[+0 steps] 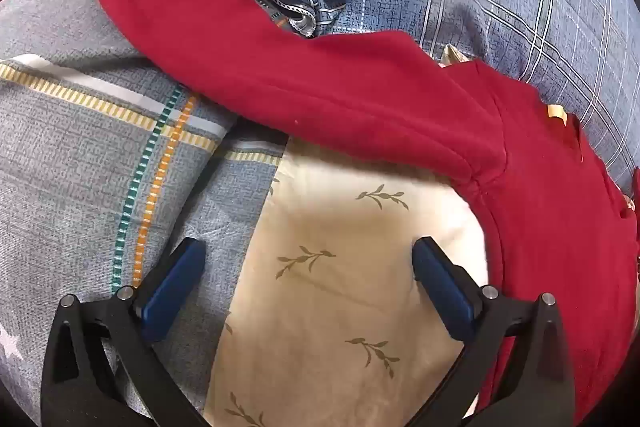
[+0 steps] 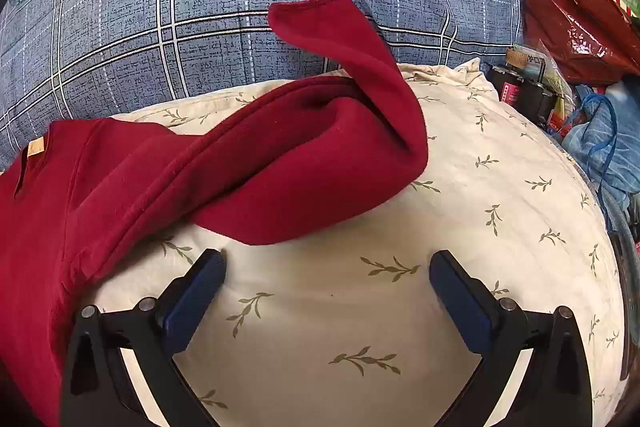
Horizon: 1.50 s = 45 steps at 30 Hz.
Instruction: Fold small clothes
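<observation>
A dark red long-sleeved top (image 1: 552,227) lies spread on a cream leaf-print sheet (image 1: 340,287). In the left wrist view its sleeve (image 1: 248,59) stretches out to the upper left over blue plaid bedding. My left gripper (image 1: 306,255) is open and empty above the cream sheet, just below that sleeve. In the right wrist view the top's body (image 2: 52,227) is at the left and its other sleeve (image 2: 320,155) lies bent, its cuff (image 2: 312,11) pointing up. My right gripper (image 2: 326,263) is open and empty just below the sleeve's fold.
Blue plaid bedding (image 2: 200,7) lies behind the top. A grey striped quilt (image 1: 80,147) lies at the left. A red plastic bag (image 2: 576,23), a blue bag (image 2: 612,147) and small boxes (image 2: 528,83) crowd the right edge.
</observation>
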### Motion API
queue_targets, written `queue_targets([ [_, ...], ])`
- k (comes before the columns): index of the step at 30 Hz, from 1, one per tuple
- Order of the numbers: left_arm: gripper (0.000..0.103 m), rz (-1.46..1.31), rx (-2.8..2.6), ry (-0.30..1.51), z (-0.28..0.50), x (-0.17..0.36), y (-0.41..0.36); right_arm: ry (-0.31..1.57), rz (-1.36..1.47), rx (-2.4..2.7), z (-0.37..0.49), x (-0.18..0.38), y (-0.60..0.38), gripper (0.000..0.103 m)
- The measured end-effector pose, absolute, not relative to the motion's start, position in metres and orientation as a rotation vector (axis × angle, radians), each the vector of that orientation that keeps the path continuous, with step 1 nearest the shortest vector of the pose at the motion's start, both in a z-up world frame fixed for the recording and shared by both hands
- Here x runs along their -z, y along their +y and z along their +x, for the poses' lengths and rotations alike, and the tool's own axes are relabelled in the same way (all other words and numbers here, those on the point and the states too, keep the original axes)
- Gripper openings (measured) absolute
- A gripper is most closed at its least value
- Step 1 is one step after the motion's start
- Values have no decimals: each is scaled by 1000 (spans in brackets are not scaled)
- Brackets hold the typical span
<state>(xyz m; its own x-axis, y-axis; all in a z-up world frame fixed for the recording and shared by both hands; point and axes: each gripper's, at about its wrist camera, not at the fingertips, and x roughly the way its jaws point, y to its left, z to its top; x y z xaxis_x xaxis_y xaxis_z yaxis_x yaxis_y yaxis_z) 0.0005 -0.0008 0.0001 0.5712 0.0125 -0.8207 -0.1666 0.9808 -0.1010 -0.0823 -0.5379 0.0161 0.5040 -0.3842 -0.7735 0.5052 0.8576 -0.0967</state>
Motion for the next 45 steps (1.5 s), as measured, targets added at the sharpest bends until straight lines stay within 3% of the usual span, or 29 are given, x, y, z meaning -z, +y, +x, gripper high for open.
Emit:
queue_targets([
  [15,103,-161,-104,1004,-5,-1,-7,894,146,543,-82,-16,-537,102],
  [21,103,-96,-110,935,-22,-34,-15,944,194,529,-87,-22,-532,103],
  [30,103,-54,-19,894,-37,-65,-49,1009,237,240,-114,-70,-429,103],
  [36,103,-36,29,861,-34,-81,-76,952,210,111,-106,-97,-363,103],
  [45,103,-19,62,843,-33,-98,-94,923,141,43,-83,-96,-299,102],
])
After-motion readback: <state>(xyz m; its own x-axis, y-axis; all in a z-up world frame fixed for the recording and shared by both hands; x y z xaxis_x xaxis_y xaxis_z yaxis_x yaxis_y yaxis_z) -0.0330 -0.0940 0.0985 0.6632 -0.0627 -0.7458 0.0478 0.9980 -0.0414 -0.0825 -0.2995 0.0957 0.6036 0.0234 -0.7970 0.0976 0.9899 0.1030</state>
